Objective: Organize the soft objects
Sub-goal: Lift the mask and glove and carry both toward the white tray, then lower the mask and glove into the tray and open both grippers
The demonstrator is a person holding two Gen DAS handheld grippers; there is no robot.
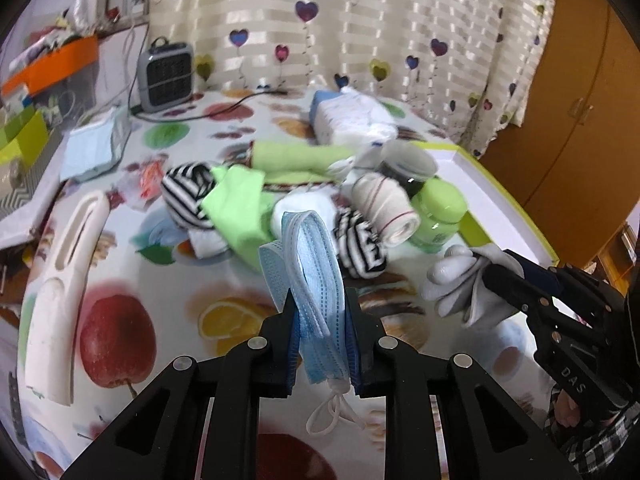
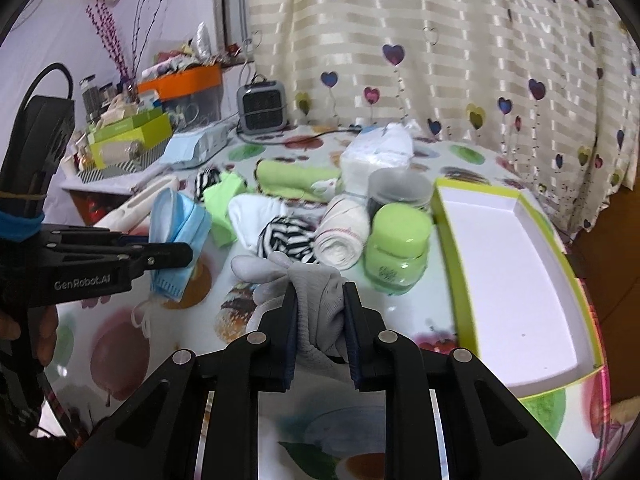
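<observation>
My left gripper [image 1: 320, 300] is shut on a folded blue face mask [image 1: 316, 272], lifted off the fruit-print tablecloth, its white ear loops [image 1: 334, 412] dangling below. My right gripper [image 2: 319, 296] is shut on a grey knit glove [image 2: 316, 300], also raised; the glove's fingers [image 2: 256, 270] stick out to the left. Each gripper shows in the other view: the right gripper [image 1: 480, 270] with the glove [image 1: 456, 284], the left gripper [image 2: 188, 254] with the mask [image 2: 176, 232]. Behind lie striped socks [image 2: 288, 240], green cloths [image 2: 296, 182], a rolled white towel [image 2: 344, 236] and a white cloth [image 2: 256, 216].
A green-rimmed white box lid [image 2: 512, 300] lies open on the right. A green-capped jar [image 2: 396, 252] and a dark jar [image 2: 396, 196] stand beside it. A white plastic holder [image 1: 68, 280], a small heater [image 1: 166, 76], a tissue pack [image 1: 352, 116] and a mask packet [image 1: 96, 148] are on the table.
</observation>
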